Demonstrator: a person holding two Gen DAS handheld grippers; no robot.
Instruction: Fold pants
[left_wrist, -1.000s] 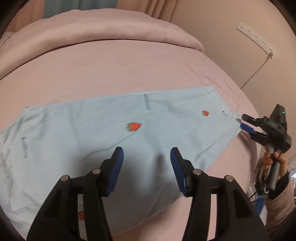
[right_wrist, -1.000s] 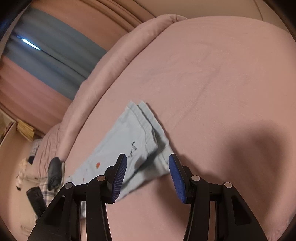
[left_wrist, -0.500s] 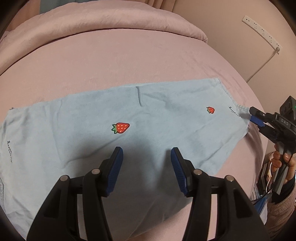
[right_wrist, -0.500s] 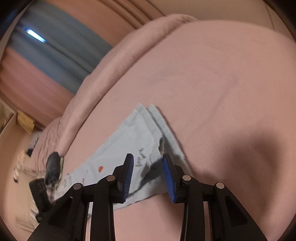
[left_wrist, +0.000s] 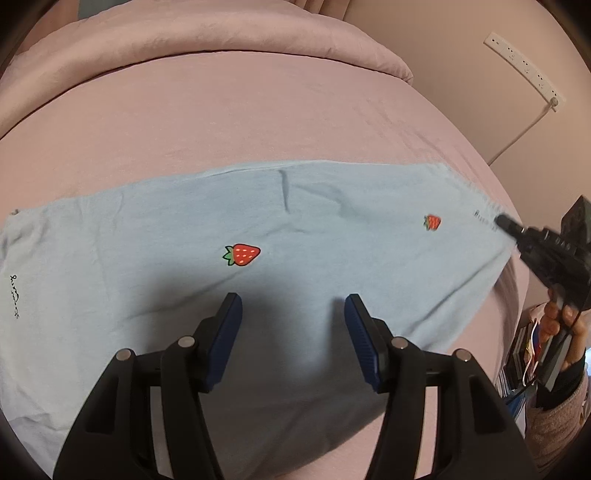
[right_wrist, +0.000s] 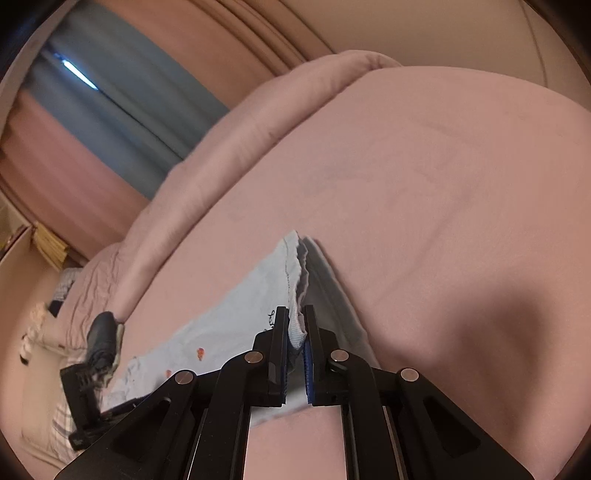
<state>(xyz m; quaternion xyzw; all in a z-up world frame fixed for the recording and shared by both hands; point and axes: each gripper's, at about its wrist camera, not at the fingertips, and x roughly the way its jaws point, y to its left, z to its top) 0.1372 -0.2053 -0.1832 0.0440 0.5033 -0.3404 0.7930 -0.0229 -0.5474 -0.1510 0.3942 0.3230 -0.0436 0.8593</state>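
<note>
The light-blue pants (left_wrist: 295, 236) lay spread flat across the pink bed (left_wrist: 240, 110), running from the left edge of the left wrist view to the far right. Near the left end a small black script mark (left_wrist: 14, 295) was printed on the cloth. Toward the middle sat a red strawberry print (left_wrist: 242, 254), and a smaller strawberry (left_wrist: 432, 222) lay near the right end. The left gripper (left_wrist: 291, 310) hovered over the near part of the pants, its blue-padded fingers (left_wrist: 231, 314) spread wide with nothing between them, its shadow falling on the fabric. At the far right the right gripper (left_wrist: 504, 223) met the frilled edge of the pants, held by a hand (left_wrist: 565, 325) in a pink sleeve. On the wall behind hung a white power strip (left_wrist: 524, 68) with a cord.

In the right wrist view, the right gripper (right_wrist: 295, 328) had its fingers nearly pressed together, pinching the ruffled hem (right_wrist: 297, 280) of the pants between the pads, the cloth bunched upward there.
</note>
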